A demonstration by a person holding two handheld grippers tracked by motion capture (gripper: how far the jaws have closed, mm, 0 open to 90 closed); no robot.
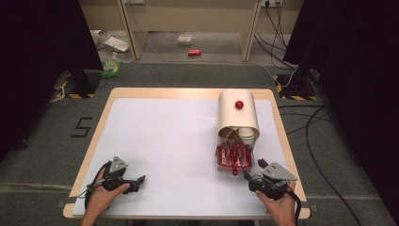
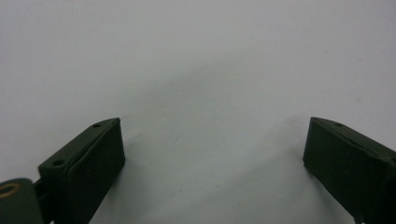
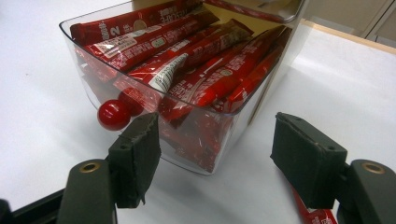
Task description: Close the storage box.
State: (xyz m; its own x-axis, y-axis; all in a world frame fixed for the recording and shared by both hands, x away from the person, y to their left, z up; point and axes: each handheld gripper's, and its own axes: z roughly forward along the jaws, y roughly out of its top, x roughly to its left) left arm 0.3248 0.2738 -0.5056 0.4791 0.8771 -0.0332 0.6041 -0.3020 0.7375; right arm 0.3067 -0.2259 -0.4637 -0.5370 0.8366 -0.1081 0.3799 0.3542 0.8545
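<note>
Right tool (image 3: 215, 140) sits with its jaws apart at the near right of the bench (image 1: 160, 136), holding nothing, aimed at the clear bin (image 3: 196, 154). I see the bin packed with red sachets (image 3: 187, 60); a red knob (image 3: 113, 114) sticks out of its front wall, just beside my left jaw. One sachet (image 3: 317, 215) lies on the bench under the right jaw. Left tool (image 2: 212, 149) hovers near the left front edge, jaws wide apart over bare white surface. A cream roll-top lid (image 1: 237, 110) covers the bin's rear.
</note>
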